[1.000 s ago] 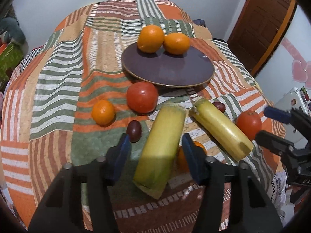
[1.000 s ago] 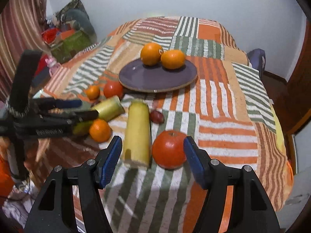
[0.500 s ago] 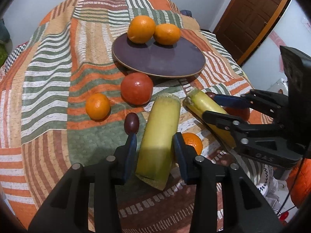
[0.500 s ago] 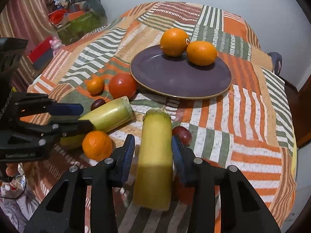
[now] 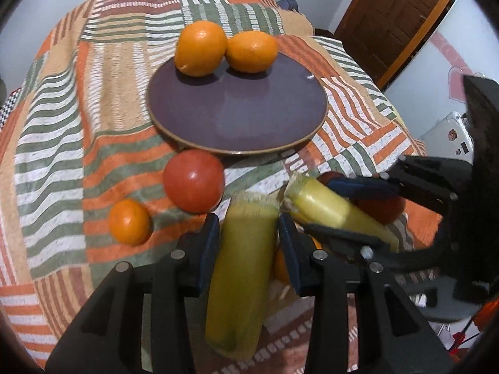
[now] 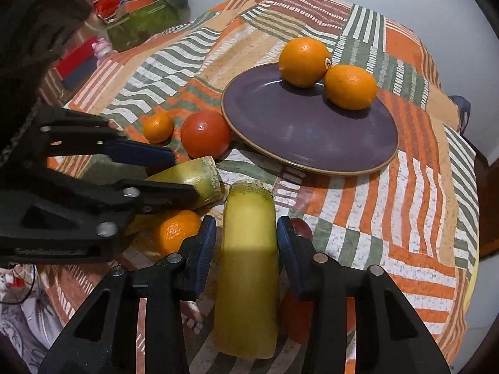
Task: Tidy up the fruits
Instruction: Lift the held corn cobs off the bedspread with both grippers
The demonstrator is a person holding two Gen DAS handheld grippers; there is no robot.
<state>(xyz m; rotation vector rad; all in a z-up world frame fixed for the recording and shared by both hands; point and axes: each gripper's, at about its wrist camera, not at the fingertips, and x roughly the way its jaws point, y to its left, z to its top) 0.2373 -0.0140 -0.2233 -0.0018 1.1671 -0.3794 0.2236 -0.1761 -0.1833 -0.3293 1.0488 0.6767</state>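
A purple plate (image 5: 249,118) (image 6: 296,131) holds two oranges (image 5: 201,48) (image 6: 304,60) at its far edge. My left gripper (image 5: 248,233) is shut on a yellow-green stalk piece (image 5: 243,268), lifted off the cloth. My right gripper (image 6: 246,233) is shut on a second yellow-green piece (image 6: 248,249), also raised; it shows in the left wrist view (image 5: 324,205). A red tomato (image 5: 193,184) (image 6: 205,134) and a small orange (image 5: 129,221) (image 6: 157,126) lie left of the plate. Another small orange (image 6: 174,230) lies under the left gripper.
The fruit lies on a striped patchwork cloth (image 5: 56,143) over a round table. A dark plum (image 6: 301,227) and a second tomato (image 5: 383,208) sit partly hidden behind the grippers. Boxes (image 6: 140,21) and clutter stand beyond the table's left; a wooden door (image 5: 386,15) is at right.
Both grippers closed on their yellow-green pieces, lifted them and carried them forward toward the plate. The two pieces now sit side by side, tips close.
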